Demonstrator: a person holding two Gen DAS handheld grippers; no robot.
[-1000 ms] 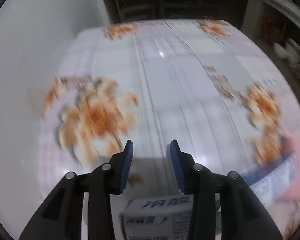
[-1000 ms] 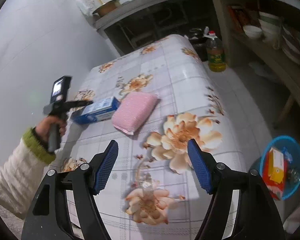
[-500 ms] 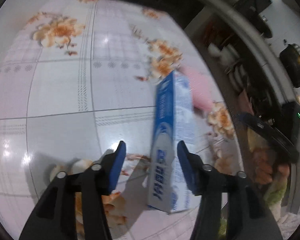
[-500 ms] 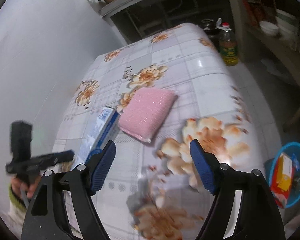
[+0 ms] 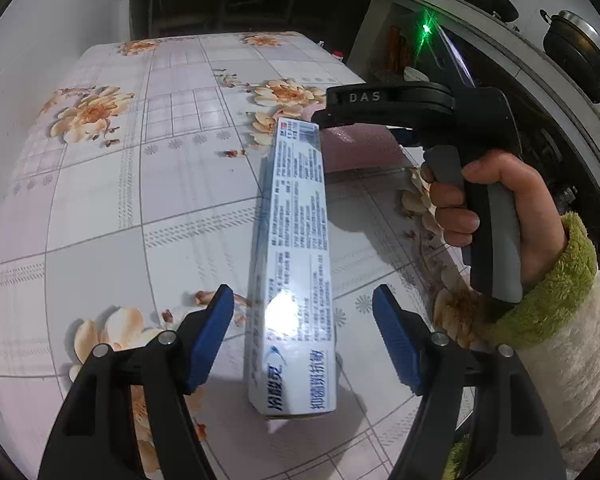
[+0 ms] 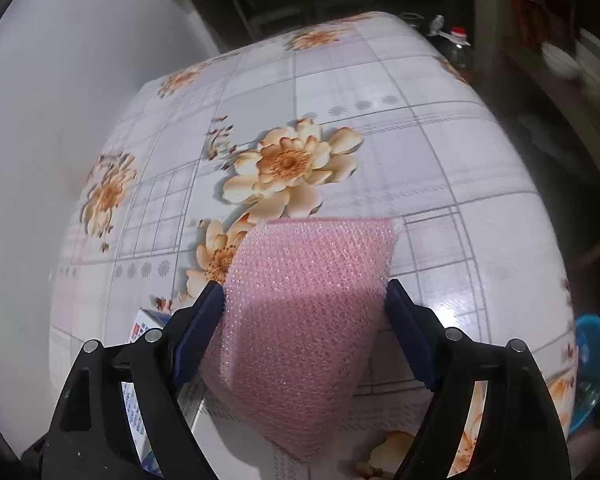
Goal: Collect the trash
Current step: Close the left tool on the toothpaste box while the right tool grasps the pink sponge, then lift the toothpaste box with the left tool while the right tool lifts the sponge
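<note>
The left gripper [image 5: 303, 328] stands wide, its blue pads either side of the near half of the toothpaste box [image 5: 296, 264] with clear gaps on both flanks; the box lies flat on the flowered tablecloth [image 5: 140, 200], its long axis running away from the claw. The right gripper [image 6: 304, 332] is also spread wide, and the pink bubble-wrap pouch [image 6: 308, 304] fills the space between its pads, which sit at or very near the pouch's edges; whether they press it yet cannot be told. The far end of the box reaches just beside the pouch, under the right gripper's nose. The blue basin [image 6: 588, 372] sits off the table edge on the pouch's right, apparently on the floor.

The step in hand looks like two simultaneous grasps. To do it well, each claw should probably settle low before closing: the left centred across the box's narrow width so it does not skid or twist, the right squeezing gently, since the pouch is soft and will buckle.
</note>
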